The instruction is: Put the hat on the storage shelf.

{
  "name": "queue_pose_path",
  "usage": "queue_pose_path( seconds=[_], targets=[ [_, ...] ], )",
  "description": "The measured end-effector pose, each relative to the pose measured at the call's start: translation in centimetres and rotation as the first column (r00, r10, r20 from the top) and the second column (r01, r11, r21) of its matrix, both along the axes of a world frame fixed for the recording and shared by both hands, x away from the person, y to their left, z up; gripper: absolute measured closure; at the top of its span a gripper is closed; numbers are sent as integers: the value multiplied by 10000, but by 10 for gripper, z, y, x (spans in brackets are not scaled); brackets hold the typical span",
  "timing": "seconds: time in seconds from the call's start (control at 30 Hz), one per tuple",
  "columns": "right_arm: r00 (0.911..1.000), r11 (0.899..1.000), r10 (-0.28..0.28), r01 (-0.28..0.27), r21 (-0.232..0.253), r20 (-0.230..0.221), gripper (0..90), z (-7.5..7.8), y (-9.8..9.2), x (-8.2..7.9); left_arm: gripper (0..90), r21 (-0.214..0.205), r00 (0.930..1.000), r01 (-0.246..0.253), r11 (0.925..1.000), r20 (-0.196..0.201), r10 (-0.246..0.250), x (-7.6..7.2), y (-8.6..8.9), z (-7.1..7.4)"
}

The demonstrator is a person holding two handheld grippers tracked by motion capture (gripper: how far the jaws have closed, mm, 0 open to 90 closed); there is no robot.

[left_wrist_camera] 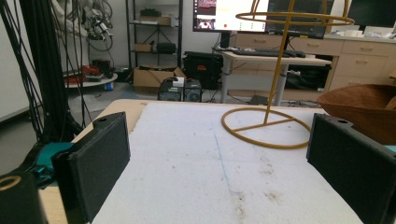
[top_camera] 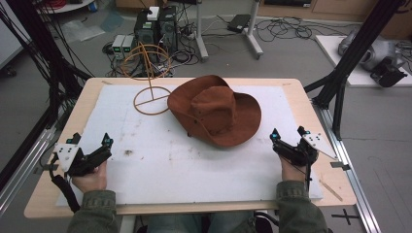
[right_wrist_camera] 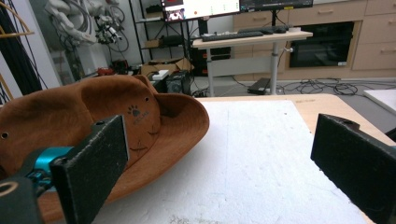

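Both grippers, left [top_camera: 90,144] and right [top_camera: 288,134], rest at the desk's [top_camera: 311,109] near corners, fingers wide open and empty; hat [top_camera: 214,114] lies beside its stand [top_camera: 148,77], likely awaiting hanging.

rust-brown hat [top_camera: 216,114], mustard wire stand [top_camera: 148,77], white mat [top_camera: 160,165]

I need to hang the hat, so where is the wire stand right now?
In the high view the wire stand stands at the table's far edge, left of centre, its base ring right beside the brown hat's left brim.

The desk [top_camera: 311,104] is a light wooden top covered by a stained white mat [top_camera: 194,160]. On the mat stand a brown hat [top_camera: 214,114] and, just beside it, a yellow wire stand [top_camera: 151,101].
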State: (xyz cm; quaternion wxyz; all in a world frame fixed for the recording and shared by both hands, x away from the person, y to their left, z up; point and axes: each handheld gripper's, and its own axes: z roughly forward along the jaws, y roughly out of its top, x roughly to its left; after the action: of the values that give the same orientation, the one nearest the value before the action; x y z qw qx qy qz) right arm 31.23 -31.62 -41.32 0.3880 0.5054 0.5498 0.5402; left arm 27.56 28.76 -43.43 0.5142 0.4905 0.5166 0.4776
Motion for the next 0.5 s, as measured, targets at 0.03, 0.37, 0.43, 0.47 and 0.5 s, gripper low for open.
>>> queue_pose_path(
  seconds=[0.03, 0.37, 0.43, 0.47, 0.5],
  targets=[
    [10000, 10000, 17, -17, -3, -53, 38, 0, 0, 0, 65, 11, 10000, -10, 10000, 7, 10, 0, 0, 0],
    [10000, 10000, 39, -39, -5, -52, 38, 0, 0, 0, 65, 27, 10000, -1, 10000, -2, 1, 0, 0, 0],
    [10000, 10000, 38, -38, -18, -58, 38, 0, 0, 1, 65, 28, 10000, -8, 10000, -3, 8, 0, 0, 0],
    [10000, 10000, 26, -26, -20, -63, 38, 0, 0, 1, 65, 17, 10000, 2, 10000, -4, -2, 0, 1, 0],
    [10000, 10000, 13, -13, -31, -57, 38, 0, 0, 1, 65, 10, 10000, 2, 10000, -10, -2, 0, 1, 0]
  ],
)
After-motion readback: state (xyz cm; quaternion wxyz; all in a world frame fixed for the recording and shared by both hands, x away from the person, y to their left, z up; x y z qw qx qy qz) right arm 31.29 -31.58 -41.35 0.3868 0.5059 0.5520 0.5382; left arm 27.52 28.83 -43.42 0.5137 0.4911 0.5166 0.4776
